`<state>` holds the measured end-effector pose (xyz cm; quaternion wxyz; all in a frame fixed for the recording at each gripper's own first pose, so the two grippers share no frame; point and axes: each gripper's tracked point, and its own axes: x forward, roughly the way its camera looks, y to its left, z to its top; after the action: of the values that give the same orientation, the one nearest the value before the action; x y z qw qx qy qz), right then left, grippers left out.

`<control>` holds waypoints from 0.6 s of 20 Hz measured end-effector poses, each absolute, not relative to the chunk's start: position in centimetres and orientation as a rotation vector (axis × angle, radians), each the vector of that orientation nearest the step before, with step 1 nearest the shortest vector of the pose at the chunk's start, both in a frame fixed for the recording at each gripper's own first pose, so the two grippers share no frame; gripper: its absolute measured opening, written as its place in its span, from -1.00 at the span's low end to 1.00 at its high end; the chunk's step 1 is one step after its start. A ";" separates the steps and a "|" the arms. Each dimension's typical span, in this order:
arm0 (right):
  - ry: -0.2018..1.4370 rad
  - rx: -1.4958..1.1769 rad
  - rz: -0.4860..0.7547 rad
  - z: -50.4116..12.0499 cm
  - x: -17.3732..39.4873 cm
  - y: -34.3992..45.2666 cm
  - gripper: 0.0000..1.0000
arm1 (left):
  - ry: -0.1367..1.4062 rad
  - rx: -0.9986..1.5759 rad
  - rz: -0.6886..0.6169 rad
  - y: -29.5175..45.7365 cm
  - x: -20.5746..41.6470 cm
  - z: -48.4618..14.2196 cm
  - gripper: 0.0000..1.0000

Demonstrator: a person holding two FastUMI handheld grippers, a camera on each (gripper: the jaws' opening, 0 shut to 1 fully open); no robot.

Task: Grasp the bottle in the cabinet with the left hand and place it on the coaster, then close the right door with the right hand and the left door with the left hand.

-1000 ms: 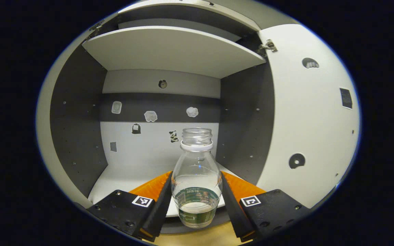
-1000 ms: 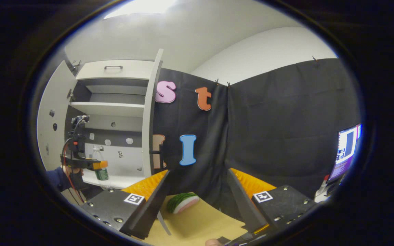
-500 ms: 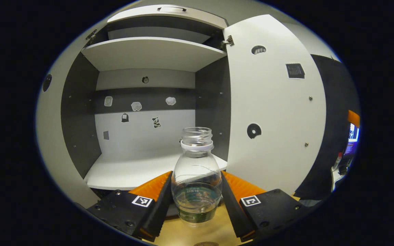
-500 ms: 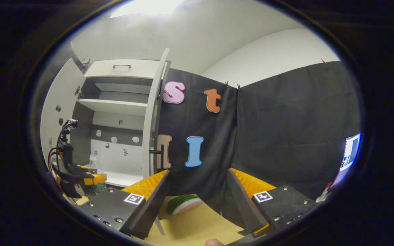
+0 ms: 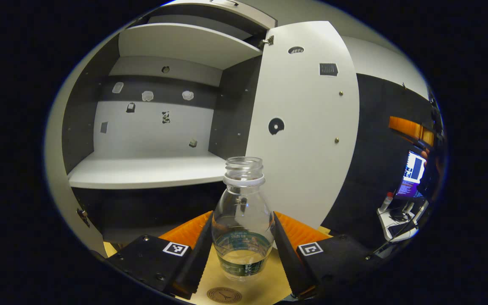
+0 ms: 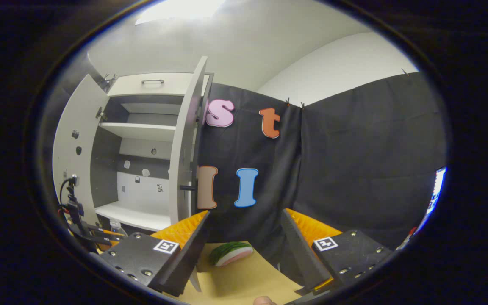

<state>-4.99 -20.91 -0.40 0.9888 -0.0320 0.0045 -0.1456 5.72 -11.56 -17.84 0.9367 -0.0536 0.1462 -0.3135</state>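
Where the left gripper view looks along its own fingers, the left gripper (image 5: 242, 248) grips a clear, uncapped bottle (image 5: 243, 220) upright, both fingers pressed to its sides, a little liquid in its base. Bottle is outside the cabinet (image 5: 142, 127), held above the tan table (image 5: 269, 286); a round coaster (image 5: 224, 295) lies on the table just below and in front of it, apart from it. Behind it: bare lower shelf (image 5: 142, 171), right door (image 5: 307, 127) swung open, monitor (image 5: 413, 167) at far right.

The right gripper view adds the cabinet from farther off, both doors open, left door (image 6: 72, 156) at the edge, and a watermelon-slice toy (image 6: 230, 253) on the table between its fingers. The left gripper appears small at lower left, the bottle's neck just visible beside it. Right gripper (image 6: 244, 250): fingers spread wide, gripping nothing, touching nothing.
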 end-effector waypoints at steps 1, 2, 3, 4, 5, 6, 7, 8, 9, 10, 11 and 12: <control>0.003 -0.069 -0.296 -0.2 -5.0 -21.1 0.99 | 0.320 -0.108 -0.641 -11.3 5.4 -19.0 0.58; -0.002 -0.076 -0.301 0.0 -5.0 -21.4 0.99 | 0.354 -0.113 -0.643 -11.1 5.1 -20.5 0.58; -0.005 -0.083 -0.305 0.1 -5.1 -21.7 0.99 | 0.395 -0.120 -0.640 -10.9 4.9 -21.9 0.59; -0.007 -0.091 -0.309 0.3 -5.2 -21.9 0.99 | 0.423 -0.126 -0.629 -10.5 4.7 -23.2 0.59; -0.009 -0.096 -0.312 0.5 -5.4 -22.0 0.99 | 0.442 -0.131 -0.617 -10.0 4.7 -24.3 0.58; -0.012 -0.101 -0.317 0.7 -5.6 -22.2 0.99 | 0.457 -0.141 -0.606 -9.7 4.8 -25.4 0.59; -0.014 -0.104 -0.322 0.8 -5.9 -22.4 0.99 | 0.473 -0.153 -0.596 -9.4 4.8 -26.2 0.59; -0.011 -0.105 -0.325 0.8 -6.1 -22.5 0.99 | 0.484 -0.164 -0.588 -9.2 4.9 -27.2 0.60; -0.009 -0.104 -0.328 0.8 -6.3 -22.6 0.99 | 0.495 -0.170 -0.577 -9.0 5.0 -28.1 0.60; -0.008 -0.104 -0.331 0.8 -6.4 -22.7 0.99 | 0.507 -0.167 -0.564 -8.7 5.0 -29.1 0.60; -0.006 -0.104 -0.335 0.8 -6.5 -22.8 0.99 | 0.512 -0.164 -0.556 -8.5 5.1 -29.9 0.63; -0.004 -0.105 -0.337 0.6 -6.5 -23.0 0.99 | 0.513 -0.165 -0.550 -8.3 5.2 -30.8 0.60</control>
<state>-6.53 -22.99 0.64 0.9844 -0.0521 -0.0018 -0.1679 5.21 -8.34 -30.76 0.9269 -0.0802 0.2502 -0.2681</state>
